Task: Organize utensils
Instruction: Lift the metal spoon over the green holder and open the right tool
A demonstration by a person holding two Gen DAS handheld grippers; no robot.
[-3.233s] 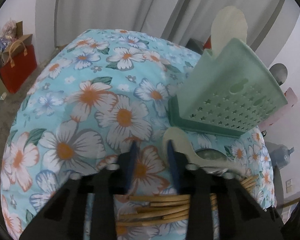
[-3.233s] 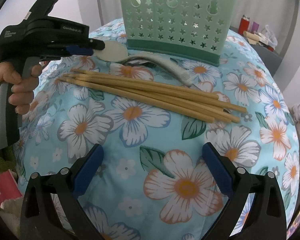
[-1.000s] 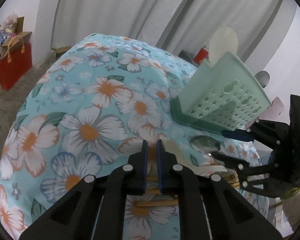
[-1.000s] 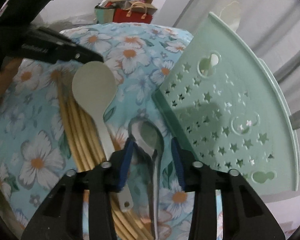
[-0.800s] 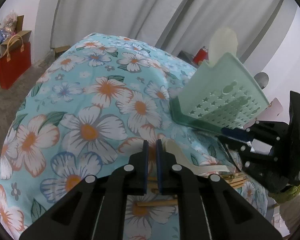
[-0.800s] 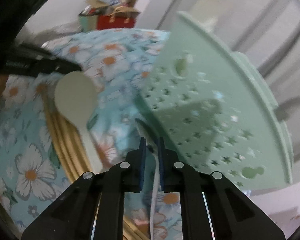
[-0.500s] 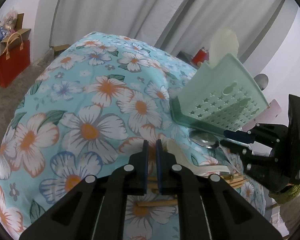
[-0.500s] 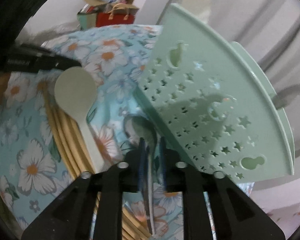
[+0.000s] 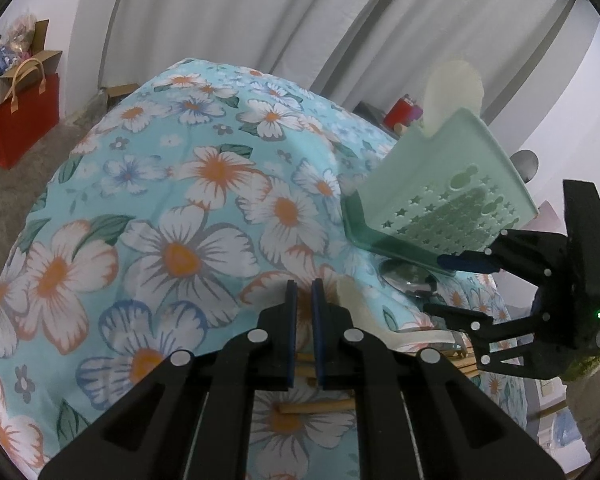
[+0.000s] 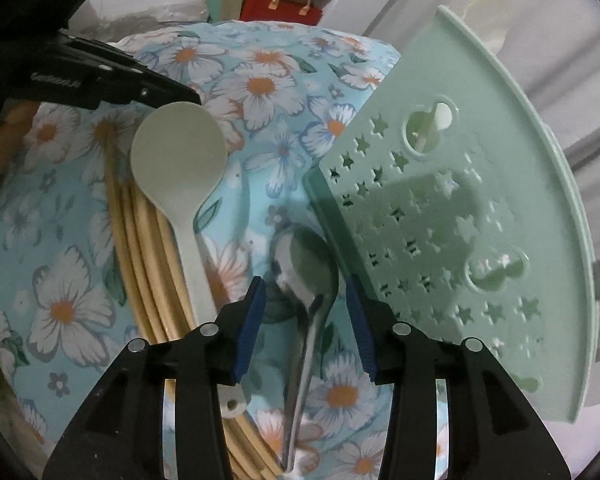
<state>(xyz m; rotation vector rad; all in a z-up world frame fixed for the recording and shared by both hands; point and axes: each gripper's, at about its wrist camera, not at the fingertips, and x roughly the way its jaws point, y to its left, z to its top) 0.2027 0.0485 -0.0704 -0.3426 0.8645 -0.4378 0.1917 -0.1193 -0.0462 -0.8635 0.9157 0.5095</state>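
A mint green perforated utensil holder stands on the floral cloth, with a pale spatula sticking out of its top. A metal spoon lies at the holder's base. My right gripper is open, its blue pads either side of the spoon's neck, just above it. A white rice paddle lies across several wooden chopsticks to the left. My left gripper is shut and empty above the chopstick ends. The right gripper shows in the left wrist view beside the holder.
The table has a blue floral cloth and curves away at its edges. A red paper bag and boxes stand on the floor at the left. Grey curtains hang behind. A red can sits beyond the holder.
My right gripper closed around the spoon's neck, then opened wide again; the spoon still lies on the cloth. The left gripper stayed shut and almost still.
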